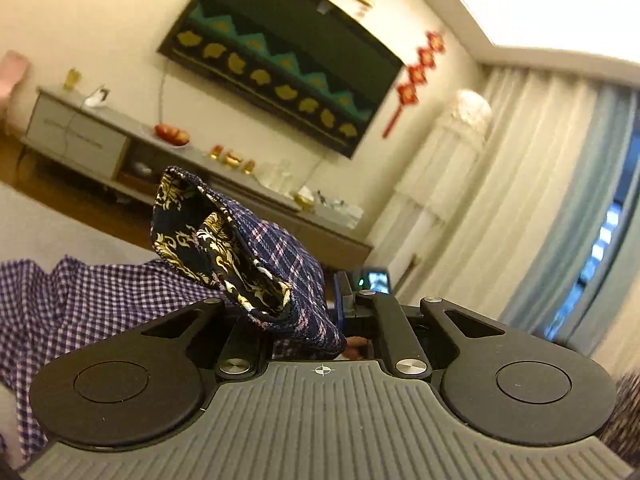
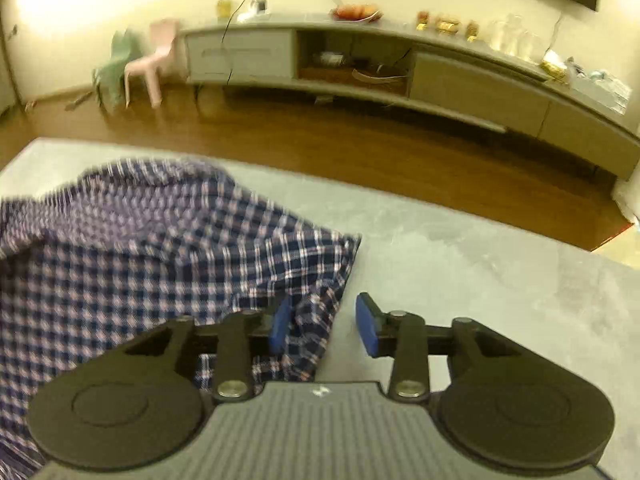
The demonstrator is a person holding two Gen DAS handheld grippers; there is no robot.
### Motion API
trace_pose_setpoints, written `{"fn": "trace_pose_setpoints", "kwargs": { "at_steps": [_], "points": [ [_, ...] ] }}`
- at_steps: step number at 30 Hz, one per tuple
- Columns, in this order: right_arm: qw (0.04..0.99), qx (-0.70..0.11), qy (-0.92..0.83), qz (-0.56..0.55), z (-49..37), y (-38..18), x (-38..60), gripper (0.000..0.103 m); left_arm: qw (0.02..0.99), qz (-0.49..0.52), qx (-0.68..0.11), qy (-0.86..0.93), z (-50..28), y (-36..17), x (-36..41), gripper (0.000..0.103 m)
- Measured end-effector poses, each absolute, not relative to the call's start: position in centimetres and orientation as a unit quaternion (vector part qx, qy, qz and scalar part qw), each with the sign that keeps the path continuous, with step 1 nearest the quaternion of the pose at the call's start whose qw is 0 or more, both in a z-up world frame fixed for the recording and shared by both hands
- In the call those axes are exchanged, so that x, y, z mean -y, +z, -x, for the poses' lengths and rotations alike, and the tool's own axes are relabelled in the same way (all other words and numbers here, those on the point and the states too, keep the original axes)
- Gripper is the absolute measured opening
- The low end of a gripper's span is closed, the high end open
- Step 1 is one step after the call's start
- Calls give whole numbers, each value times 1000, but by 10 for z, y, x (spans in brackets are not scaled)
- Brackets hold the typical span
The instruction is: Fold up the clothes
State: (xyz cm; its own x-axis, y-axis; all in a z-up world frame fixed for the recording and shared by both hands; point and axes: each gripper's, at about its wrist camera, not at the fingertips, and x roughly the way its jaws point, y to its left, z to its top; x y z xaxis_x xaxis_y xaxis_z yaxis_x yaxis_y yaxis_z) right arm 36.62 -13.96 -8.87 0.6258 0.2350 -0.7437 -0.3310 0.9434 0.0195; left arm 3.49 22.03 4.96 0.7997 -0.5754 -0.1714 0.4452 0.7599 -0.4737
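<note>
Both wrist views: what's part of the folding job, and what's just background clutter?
In the job:
- plaid shirt, lying on the grey table
- left gripper, shut on a fold of that shirt
- right gripper, open at the shirt's edge

Just lying about:
- TV cabinet
- fruit plate
- pink chair
- wall TV
- curtains

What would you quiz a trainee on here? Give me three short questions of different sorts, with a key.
1. True or false: the right claw is clamped shut.
2. What is the left claw gripping? A) a white towel B) the navy plaid cotton shirt with gold-patterned lining C) nothing
3. Fill in: the right claw's pads are coloured ____.

Key: 1 false, its jaws stand apart, the shirt's edge loose between them; 2 B; 3 blue.
</note>
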Motion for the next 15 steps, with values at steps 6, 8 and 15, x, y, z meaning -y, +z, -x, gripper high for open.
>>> {"fn": "trace_pose_setpoints", "kwargs": {
  "at_steps": [6,8,15],
  "points": [
    [874,-437,206,-48,-280,-67,171,40,936,52,-168,-304,-22,31,-138,1],
    [853,-446,243,-121,-241,-62,193,49,929,-43,-151,-334,-6,25,-99,1],
    [782,-474,292,-281,-112,-81,261,57,802,-290,-156,-498,70,-48,7,1]
  ]
}}
